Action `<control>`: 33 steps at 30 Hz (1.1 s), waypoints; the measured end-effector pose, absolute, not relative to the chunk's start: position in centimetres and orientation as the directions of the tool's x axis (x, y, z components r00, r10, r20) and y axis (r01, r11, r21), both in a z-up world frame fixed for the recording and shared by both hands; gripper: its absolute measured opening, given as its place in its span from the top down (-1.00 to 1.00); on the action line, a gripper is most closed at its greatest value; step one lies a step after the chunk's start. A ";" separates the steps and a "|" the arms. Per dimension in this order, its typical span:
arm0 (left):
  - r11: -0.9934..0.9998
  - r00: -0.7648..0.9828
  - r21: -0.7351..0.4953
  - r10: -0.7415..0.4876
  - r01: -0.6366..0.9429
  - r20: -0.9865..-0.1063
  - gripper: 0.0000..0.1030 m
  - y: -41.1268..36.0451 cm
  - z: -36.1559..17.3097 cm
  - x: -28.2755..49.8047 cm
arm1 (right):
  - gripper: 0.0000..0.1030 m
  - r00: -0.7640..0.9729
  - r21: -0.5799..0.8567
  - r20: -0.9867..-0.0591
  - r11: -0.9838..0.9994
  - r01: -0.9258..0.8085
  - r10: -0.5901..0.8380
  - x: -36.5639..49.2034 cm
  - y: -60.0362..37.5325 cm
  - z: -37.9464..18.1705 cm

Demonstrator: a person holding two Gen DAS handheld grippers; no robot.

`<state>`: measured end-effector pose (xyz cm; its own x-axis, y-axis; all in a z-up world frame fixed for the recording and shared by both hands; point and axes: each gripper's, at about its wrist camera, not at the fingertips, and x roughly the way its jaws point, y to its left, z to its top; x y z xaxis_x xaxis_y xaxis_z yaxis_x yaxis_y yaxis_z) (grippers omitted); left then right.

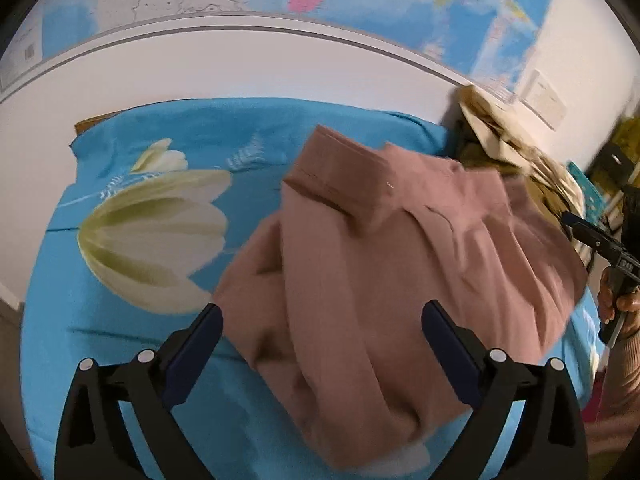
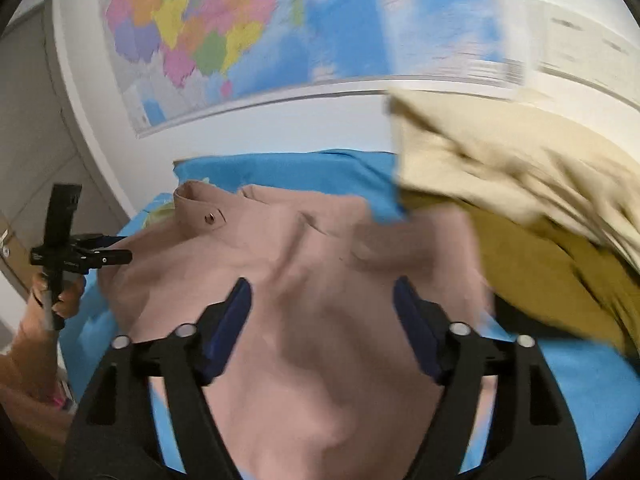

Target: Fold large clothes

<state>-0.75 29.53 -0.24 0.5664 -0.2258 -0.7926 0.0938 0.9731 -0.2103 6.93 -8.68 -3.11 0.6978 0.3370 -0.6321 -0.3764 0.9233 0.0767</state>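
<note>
A dusty-pink garment (image 1: 380, 264) lies crumpled on a blue bedsheet (image 1: 132, 340) with a large white flower print. Its collar and a snap button (image 2: 209, 218) show in the right wrist view, where the pink garment (image 2: 320, 320) fills the middle. My left gripper (image 1: 322, 320) is open above the garment's near part, holding nothing. My right gripper (image 2: 322, 294) is open over the garment, holding nothing. The right gripper also shows at the right edge of the left wrist view (image 1: 576, 224), and the left gripper at the left of the right wrist view (image 2: 116, 256).
A pile of beige (image 2: 500, 160) and olive (image 2: 560, 280) clothes lies at the back right of the bed, next to the pink garment. A white wall with a coloured map (image 2: 200, 40) stands behind the bed. A grey door (image 2: 32, 140) is at the left.
</note>
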 end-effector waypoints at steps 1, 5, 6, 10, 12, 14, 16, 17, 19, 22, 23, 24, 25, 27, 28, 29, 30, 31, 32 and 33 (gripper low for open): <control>0.974 0.560 -0.201 -0.222 0.100 -0.798 -0.86 29.2 -0.7 -1.2 | -0.51 0.694 0.078 -0.643 0.930 -0.360 0.323 5.7 -10.1 -3.6; 0.965 0.519 -0.243 -0.256 0.095 -0.816 -0.82 28.5 -3.1 -1.3 | -0.56 0.645 0.147 -0.698 0.945 -0.293 0.309 3.1 -13.6 -7.4; 0.963 0.514 -0.255 -0.262 0.085 -0.817 -0.70 28.6 -3.5 -1.2 | -0.55 0.638 0.159 -0.705 0.946 -0.283 0.310 3.1 -13.9 -8.1; 0.944 0.513 -0.329 -0.294 0.024 -0.806 0.52 29.5 -3.6 -0.2 | 0.74 0.599 0.309 -0.670 0.899 -0.311 0.438 3.8 -14.7 -9.6; 0.913 0.512 -0.408 -0.343 -0.014 -0.787 0.76 30.6 -2.9 -0.3 | 0.92 0.605 0.351 -0.633 0.876 -0.331 0.483 3.4 -15.5 -7.8; 0.883 0.525 -0.467 -0.377 -0.045 -0.763 0.87 31.9 -1.7 -1.4 | 0.94 0.637 0.353 -0.583 0.863 -0.362 0.505 2.0 -16.0 -5.1; 0.856 0.546 -0.515 -0.410 -0.047 -0.731 0.89 32.8 -0.4 -3.1 | 0.94 0.674 0.335 -0.539 0.863 -0.377 0.504 0.2 -16.4 -1.9; 0.838 0.552 -0.545 -0.437 -0.038 -0.710 0.89 33.1 0.2 -3.9 | 0.94 0.690 0.312 -0.532 0.871 -0.379 0.491 -0.7 -16.5 -0.7; 0.829 0.563 -0.559 -0.452 -0.022 -0.692 0.88 33.0 0.5 -5.3 | 0.94 0.695 0.272 -0.555 0.889 -0.369 0.458 -1.3 -16.8 -0.5; 0.888 0.502 -0.459 -0.377 -0.044 -0.778 0.72 31.6 -1.7 -5.1 | 0.85 0.607 0.282 -0.677 0.908 -0.308 0.417 0.5 -17.2 -4.0; 0.910 0.479 -0.409 -0.329 -0.070 -0.814 0.58 31.3 -2.4 -4.6 | 0.79 0.582 0.254 -0.734 0.936 -0.243 0.350 1.5 -17.4 -5.8; 0.928 0.464 -0.359 -0.277 -0.097 -0.841 0.35 31.3 -2.7 -4.3 | 0.70 0.577 0.219 -0.761 0.955 -0.200 0.295 2.1 -17.4 -6.5; 0.946 0.479 -0.308 -0.224 -0.104 -0.848 0.23 31.1 -2.3 -4.1 | 0.50 0.581 0.196 -0.773 0.967 -0.160 0.253 2.4 -17.7 -6.8; 0.968 0.540 -0.228 -0.136 -0.107 -0.830 -0.01 30.6 -0.5 -4.4 | 0.33 0.641 0.191 -0.733 0.973 -0.128 0.229 2.2 -18.0 -5.6; 0.974 0.566 -0.203 -0.114 -0.097 -0.817 -0.34 30.3 0.4 -4.5 | 0.15 0.669 0.193 -0.704 0.971 -0.142 0.238 1.9 -17.9 -4.7; 0.981 0.599 -0.180 -0.105 -0.066 -0.793 -0.43 29.8 1.5 -4.5 | 0.04 0.703 0.183 -0.665 0.968 -0.171 0.250 1.5 -17.1 -3.4; 0.989 0.631 -0.147 -0.104 -0.016 -0.769 -0.47 28.8 2.7 -4.5 | -0.12 0.718 0.166 -0.646 0.965 -0.201 0.260 1.5 -16.1 -2.7; 0.993 0.639 -0.119 -0.097 0.010 -0.763 -0.47 28.1 3.2 -4.1 | -0.24 0.719 0.149 -0.640 0.962 -0.231 0.272 1.8 -15.0 -2.3; 0.996 0.642 -0.084 -0.088 0.038 -0.761 -0.48 27.0 3.7 -3.5 | -0.26 0.715 0.128 -0.639 0.956 -0.265 0.284 2.2 -13.5 -2.0; 0.996 0.639 -0.059 -0.086 0.064 -0.764 -0.48 26.2 3.8 -2.9 | -0.28 0.705 0.111 -0.646 0.950 -0.292 0.292 3.0 -12.2 -2.1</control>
